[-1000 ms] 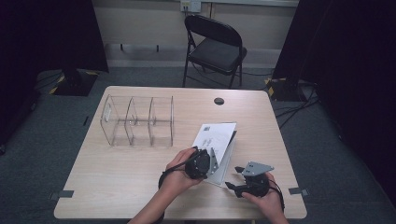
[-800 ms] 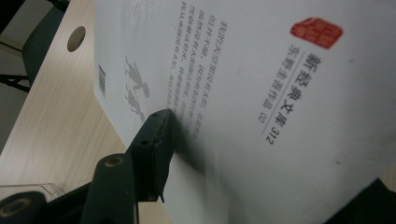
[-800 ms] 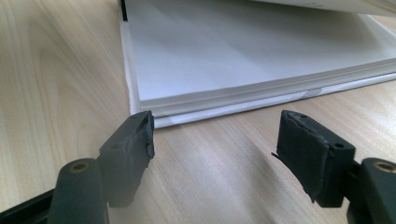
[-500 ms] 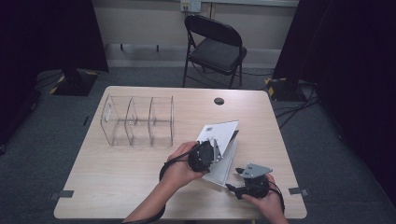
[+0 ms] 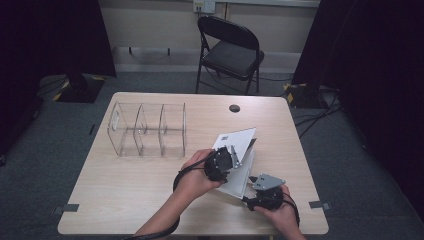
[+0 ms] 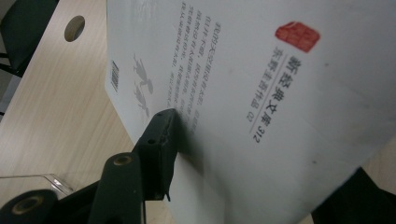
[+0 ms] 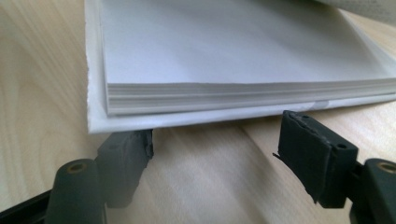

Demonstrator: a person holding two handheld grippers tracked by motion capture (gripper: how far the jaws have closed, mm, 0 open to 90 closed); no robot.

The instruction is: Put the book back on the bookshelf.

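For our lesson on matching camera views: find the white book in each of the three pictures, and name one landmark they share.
High view: the book lies right of centre on the table, cover lifted by the left gripper.
Left gripper view: its printed cover takes up most of the frame.
Right gripper view: its page block lies across the top.
Shared landmark: the wooden table.

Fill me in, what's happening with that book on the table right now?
A person is opening a white paperback book on the wooden table. The left gripper is shut on the cover, its jaws having just been closing, and holds it raised off the page block. The right gripper sits open at the book's near edge, one jaw tucked under the bottom cover, the other clear. A clear acrylic organizer stands off to the left.
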